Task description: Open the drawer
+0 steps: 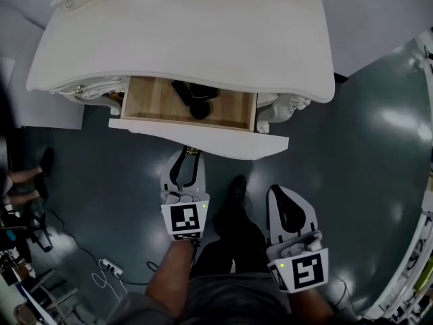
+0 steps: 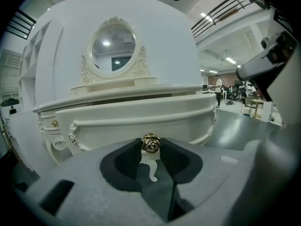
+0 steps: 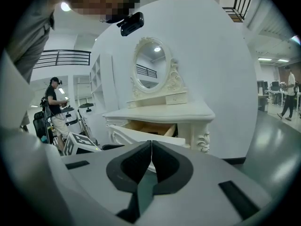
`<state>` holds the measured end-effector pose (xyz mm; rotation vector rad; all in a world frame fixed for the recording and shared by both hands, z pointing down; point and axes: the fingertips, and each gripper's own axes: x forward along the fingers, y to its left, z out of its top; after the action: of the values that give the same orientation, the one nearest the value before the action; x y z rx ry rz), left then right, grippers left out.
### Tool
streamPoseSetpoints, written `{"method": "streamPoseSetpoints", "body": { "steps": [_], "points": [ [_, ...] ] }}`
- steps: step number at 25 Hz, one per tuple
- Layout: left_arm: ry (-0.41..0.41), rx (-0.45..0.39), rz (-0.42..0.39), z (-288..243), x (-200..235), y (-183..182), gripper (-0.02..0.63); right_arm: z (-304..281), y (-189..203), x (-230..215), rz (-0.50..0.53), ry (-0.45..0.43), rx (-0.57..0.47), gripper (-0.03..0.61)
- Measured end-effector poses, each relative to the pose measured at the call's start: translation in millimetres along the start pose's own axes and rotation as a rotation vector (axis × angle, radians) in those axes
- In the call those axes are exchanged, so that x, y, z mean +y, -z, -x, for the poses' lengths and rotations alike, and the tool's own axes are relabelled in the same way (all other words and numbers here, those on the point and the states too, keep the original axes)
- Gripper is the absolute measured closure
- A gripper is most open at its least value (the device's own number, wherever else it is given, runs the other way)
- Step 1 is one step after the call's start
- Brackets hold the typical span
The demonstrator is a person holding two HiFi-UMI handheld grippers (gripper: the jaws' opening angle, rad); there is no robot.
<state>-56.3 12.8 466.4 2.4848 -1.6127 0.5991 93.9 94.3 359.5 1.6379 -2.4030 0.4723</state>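
Observation:
A white dressing table [image 1: 203, 39] stands ahead, its middle drawer [image 1: 203, 135] pulled out so that the wooden inside shows. A dark object [image 1: 196, 97] lies in the drawer. My left gripper [image 1: 189, 156] reaches to the drawer front and is shut on the small gold knob [image 2: 151, 143], which sits between its black pads [image 2: 127, 159]. My right gripper [image 1: 281, 193] hangs back to the right of the drawer, apart from it, shut with nothing between its pads. In the right gripper view the open drawer [image 3: 149, 128] shows past that gripper [image 3: 151, 144].
The person's dark shoe [image 1: 236, 191] stands on the grey floor between the grippers. Cables and a power strip [image 1: 111, 269] lie at the lower left. An oval mirror [image 2: 113, 46] tops the table. A person [image 3: 55, 107] stands far off to the left.

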Motion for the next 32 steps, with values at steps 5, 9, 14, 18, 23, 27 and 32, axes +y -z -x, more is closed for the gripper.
{"method": "streamPoseSetpoints", "body": {
  "steps": [5,9,14,18,23,27,32],
  "points": [
    [0.007,0.011,0.003,-0.6,0.7,-0.8,0.485,-0.5,-8.8,1.5,0.009,0.011,0.003,0.565],
    [0.008,0.014,0.003,2.6,0.7,-0.2,0.485,0.8,-13.3,6.9,0.017,0.012,0.000,0.565],
    [0.009,0.022,0.003,5.8,-0.3,2.8,0.485,4.1,-18.9,10.1,0.031,0.013,-0.007,0.565],
    [0.004,0.022,0.002,18.0,-2.7,6.2,0.485,15.3,-21.9,14.4,0.040,0.017,-0.018,0.565],
    [0.003,0.026,-0.002,25.1,-4.8,7.7,0.485,22.3,-22.8,13.9,0.041,0.020,-0.015,0.565],
    [-0.001,0.027,-0.001,30.8,-6.2,11.1,0.485,25.8,-23.3,15.0,0.041,0.021,-0.024,0.565],
    [-0.003,0.032,-0.007,38.8,-8.1,14.2,0.485,32.4,-24.1,18.3,0.042,0.022,-0.034,0.565]
  ]
}}
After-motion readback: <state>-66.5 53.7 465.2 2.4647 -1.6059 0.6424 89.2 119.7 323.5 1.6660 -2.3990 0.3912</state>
